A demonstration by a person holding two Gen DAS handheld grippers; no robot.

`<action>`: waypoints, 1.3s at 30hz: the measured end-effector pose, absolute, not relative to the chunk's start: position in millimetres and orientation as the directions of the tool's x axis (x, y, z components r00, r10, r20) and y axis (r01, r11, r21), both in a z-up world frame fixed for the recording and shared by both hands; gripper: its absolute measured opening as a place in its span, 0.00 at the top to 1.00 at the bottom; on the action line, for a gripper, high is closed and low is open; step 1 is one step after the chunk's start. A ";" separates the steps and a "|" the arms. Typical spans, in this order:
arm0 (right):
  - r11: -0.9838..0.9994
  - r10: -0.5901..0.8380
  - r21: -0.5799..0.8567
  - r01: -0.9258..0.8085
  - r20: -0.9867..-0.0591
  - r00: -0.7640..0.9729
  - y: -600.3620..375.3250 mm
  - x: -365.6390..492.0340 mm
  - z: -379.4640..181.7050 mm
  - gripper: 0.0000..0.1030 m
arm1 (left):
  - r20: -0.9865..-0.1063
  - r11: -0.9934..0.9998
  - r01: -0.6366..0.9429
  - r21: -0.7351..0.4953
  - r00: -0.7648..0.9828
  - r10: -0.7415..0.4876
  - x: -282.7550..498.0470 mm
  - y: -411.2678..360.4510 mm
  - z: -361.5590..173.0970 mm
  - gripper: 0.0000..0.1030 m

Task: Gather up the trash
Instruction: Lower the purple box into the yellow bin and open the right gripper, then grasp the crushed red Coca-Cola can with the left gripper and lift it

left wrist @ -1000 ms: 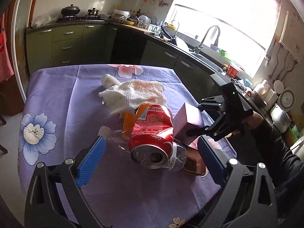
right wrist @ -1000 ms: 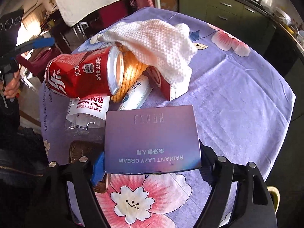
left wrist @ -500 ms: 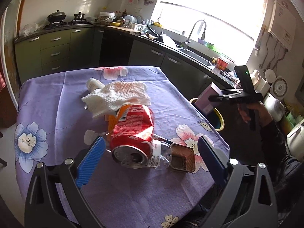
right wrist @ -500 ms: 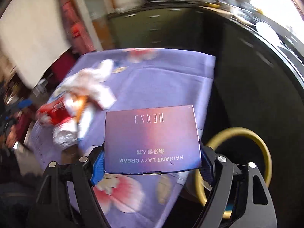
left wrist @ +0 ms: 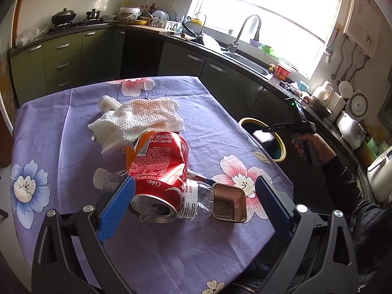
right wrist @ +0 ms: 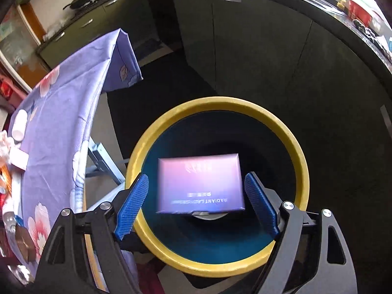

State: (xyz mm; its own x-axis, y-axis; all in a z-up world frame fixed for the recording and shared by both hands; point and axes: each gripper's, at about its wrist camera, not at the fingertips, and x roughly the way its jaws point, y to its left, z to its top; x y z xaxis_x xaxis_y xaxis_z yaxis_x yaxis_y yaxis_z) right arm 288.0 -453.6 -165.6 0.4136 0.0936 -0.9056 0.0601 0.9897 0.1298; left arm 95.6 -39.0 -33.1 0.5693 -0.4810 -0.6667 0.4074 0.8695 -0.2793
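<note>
Over the yellow-rimmed bin [right wrist: 297,147] beside the table [left wrist: 73,127], the right gripper [right wrist: 196,196] has just spread its jaws, and the purple box [right wrist: 199,183] sits loose between them, inside the rim. The left gripper [left wrist: 193,201] hangs wide open around the red can [left wrist: 159,164], not pinching it.

Left view across table [left wrist: 73,112], right view down into bin [right wrist: 289,132] (shared)
</note>
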 end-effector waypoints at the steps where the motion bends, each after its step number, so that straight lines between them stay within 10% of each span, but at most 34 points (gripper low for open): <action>1: 0.989 0.100 0.137 0.058 -0.900 0.425 -453.5 286.4 -162.6 0.19 | -0.668 0.869 0.409 -0.279 0.568 -0.481 95.9 -39.2 -33.0 0.09; 39: 0.959 0.259 0.283 -0.009 -0.861 0.438 -394.2 197.9 -166.3 0.17 | -0.953 0.887 0.436 -0.151 0.174 -0.248 203.1 -73.4 -88.1 0.13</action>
State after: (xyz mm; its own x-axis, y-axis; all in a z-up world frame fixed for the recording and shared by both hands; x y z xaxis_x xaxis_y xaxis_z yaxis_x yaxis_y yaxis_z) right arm 197.9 -394.2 -166.3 0.4378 0.2585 -0.8611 -0.0093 0.9590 0.2832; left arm 203.1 -73.4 -88.1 0.1739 -0.2482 -0.9530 0.4363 0.8870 -0.1514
